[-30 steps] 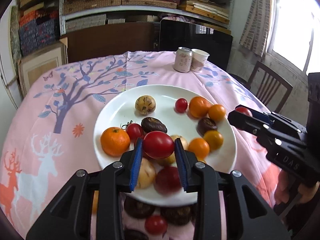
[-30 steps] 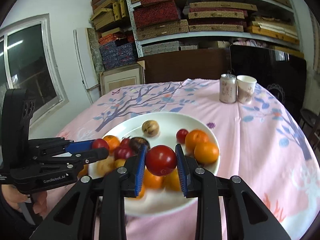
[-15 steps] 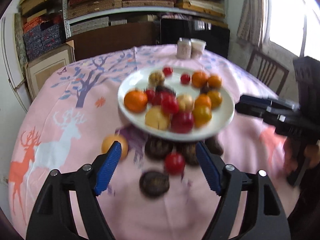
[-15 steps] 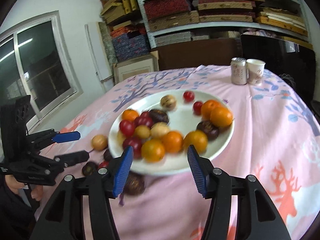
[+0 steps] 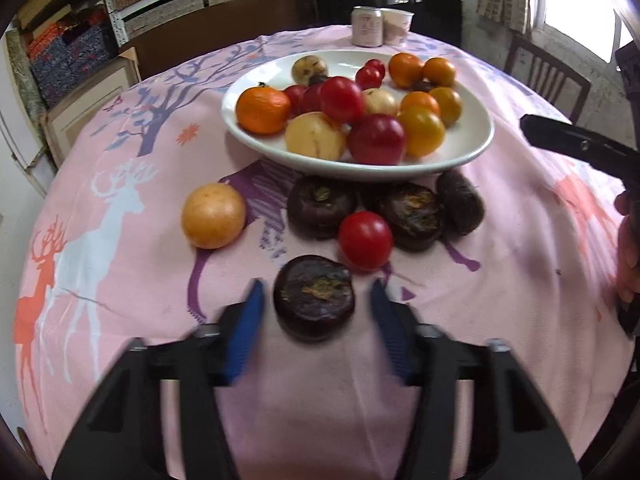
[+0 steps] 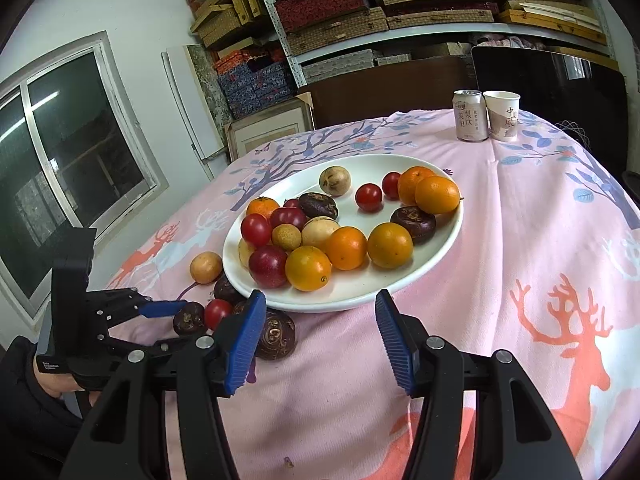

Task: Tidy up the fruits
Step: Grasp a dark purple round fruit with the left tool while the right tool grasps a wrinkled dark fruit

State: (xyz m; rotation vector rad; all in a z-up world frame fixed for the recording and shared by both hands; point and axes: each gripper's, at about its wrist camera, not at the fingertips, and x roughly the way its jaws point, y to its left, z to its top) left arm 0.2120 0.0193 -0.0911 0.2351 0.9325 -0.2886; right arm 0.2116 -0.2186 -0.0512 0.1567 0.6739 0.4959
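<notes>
Judging from how things lie, the sorting is well along but not finished: the white plate [image 5: 476,148] already carries a heap of oranges, red tomatoes and pale round fruits, while a handful of pieces lie on the pink tablecloth [image 5: 120,240] just in front of its near rim — a pale yellow fruit [image 5: 213,216], a red tomato [image 5: 365,240] and several dark water chestnuts. The nearest of these, a dark water chestnut [image 5: 314,297], sits on the cloth between the blue pads of the left gripper [image 5: 316,328]; its jaws have just been closing around it, yet a sliver of cloth shows on either side, so the pads do not seem to press on it yet. The right gripper [image 6: 320,340] stands partly open and holds nothing, its jaws having just opened, and it hovers over bare cloth just short of the plate's near edge — another chestnut [image 6: 276,334] lies beside its left pad, outside the gap.
</notes>
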